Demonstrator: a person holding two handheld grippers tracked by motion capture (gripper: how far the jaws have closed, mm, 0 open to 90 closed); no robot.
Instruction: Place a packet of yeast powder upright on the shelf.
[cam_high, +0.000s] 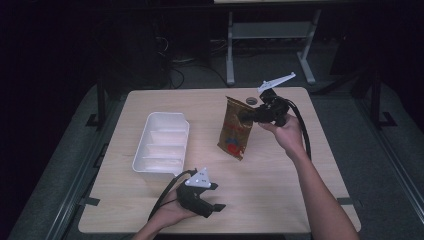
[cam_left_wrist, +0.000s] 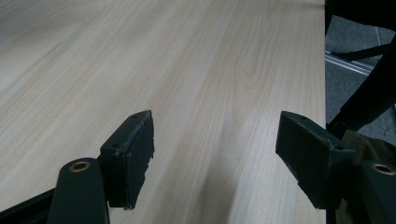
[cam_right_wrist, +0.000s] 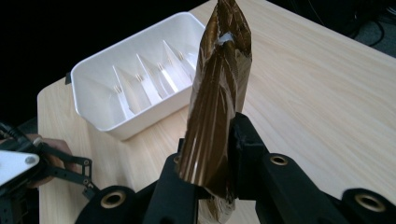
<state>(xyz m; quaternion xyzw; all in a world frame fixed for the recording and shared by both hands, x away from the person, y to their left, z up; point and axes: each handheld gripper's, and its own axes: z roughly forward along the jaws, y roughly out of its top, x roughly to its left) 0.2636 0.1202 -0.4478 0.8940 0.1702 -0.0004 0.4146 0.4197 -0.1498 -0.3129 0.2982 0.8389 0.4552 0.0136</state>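
Note:
A shiny brown snack bag (cam_high: 235, 130) with a red patch hangs above the middle of the table, held by its top edge. My right gripper (cam_high: 248, 115) is shut on that edge, coming from the right. In the right gripper view the bag (cam_right_wrist: 217, 102) stands pinched between the two black jaws of the right gripper (cam_right_wrist: 210, 163). A white tray (cam_high: 162, 142) with dividers sits on the table to the left of the bag and also shows as the tray (cam_right_wrist: 135, 88) in the right gripper view. My left gripper (cam_high: 216, 196) rests near the front edge, open, with bare wood between its fingers (cam_left_wrist: 133, 149).
The wooden table (cam_high: 280, 185) has free surface at its front right and far left. A round cable hole (cam_high: 251, 100) lies near the back edge behind the bag. A white frame leg (cam_high: 230, 50) stands on the floor beyond the table.

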